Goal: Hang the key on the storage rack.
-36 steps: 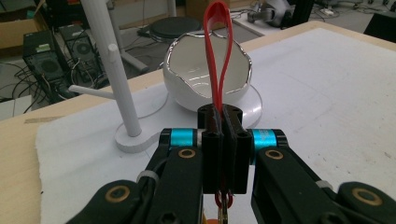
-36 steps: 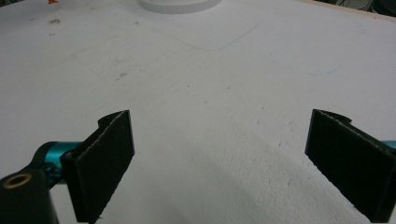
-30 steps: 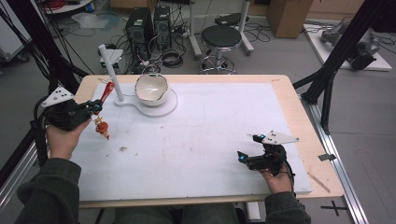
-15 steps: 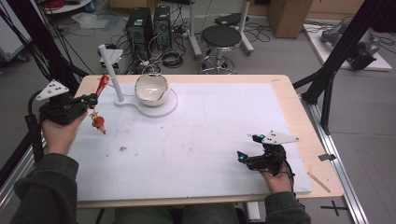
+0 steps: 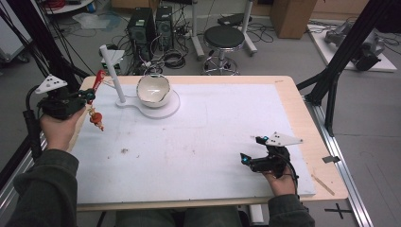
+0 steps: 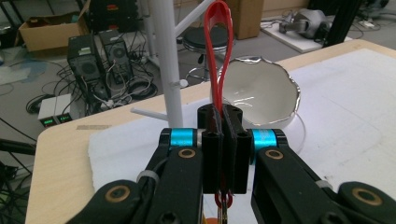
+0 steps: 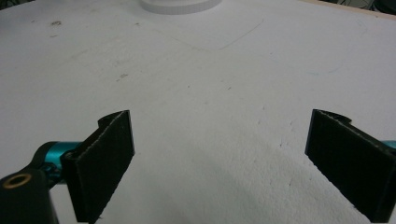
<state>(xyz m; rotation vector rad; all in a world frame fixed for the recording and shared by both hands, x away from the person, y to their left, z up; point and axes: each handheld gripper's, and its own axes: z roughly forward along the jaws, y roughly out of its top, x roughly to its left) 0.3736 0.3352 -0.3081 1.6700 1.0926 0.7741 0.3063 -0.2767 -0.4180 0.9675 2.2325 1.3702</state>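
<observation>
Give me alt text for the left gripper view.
The left gripper, jaws shut, pinches a red ribbon loop that stands up between them. Behind it rise a white peg stand and a white bowl on a white mat.

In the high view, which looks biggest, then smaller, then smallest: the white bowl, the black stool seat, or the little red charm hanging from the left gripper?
1. Black stool seat, though it stands farther from the camera.
2. White bowl, close behind.
3. Red charm, hanging from the left gripper.
</observation>
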